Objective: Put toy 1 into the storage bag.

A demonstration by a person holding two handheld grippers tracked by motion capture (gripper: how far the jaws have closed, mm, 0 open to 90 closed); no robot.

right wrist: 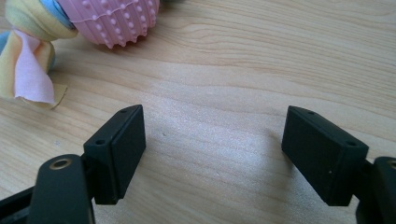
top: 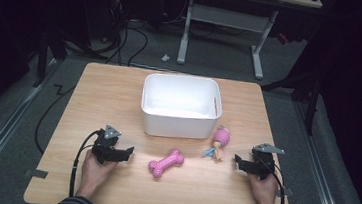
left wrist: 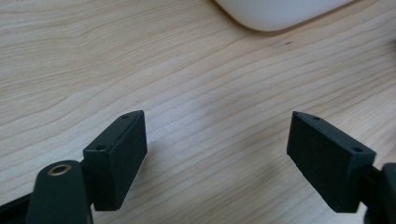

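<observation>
A white bin (top: pixel 180 106) was seen far on the surface (top: pixel 120 86), nothing visible inside; both grippers' jaws were spread, unladen.

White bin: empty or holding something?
Empty. The white bin shows a bare inside; the pink bone toy lies on the table before it.

one white bin (top: pixel 180 107), two pink toys (top: pixel 166 163)

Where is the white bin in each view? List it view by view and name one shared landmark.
High view: white bin at the table's centre, beyond the toys.
Left gripper view: its rounded corner at the top edge, right of centre.
Right gripper view: not in it; the pink knobbed toy lies top left.
Shared landmark: the wood-grain tabletop.
</observation>
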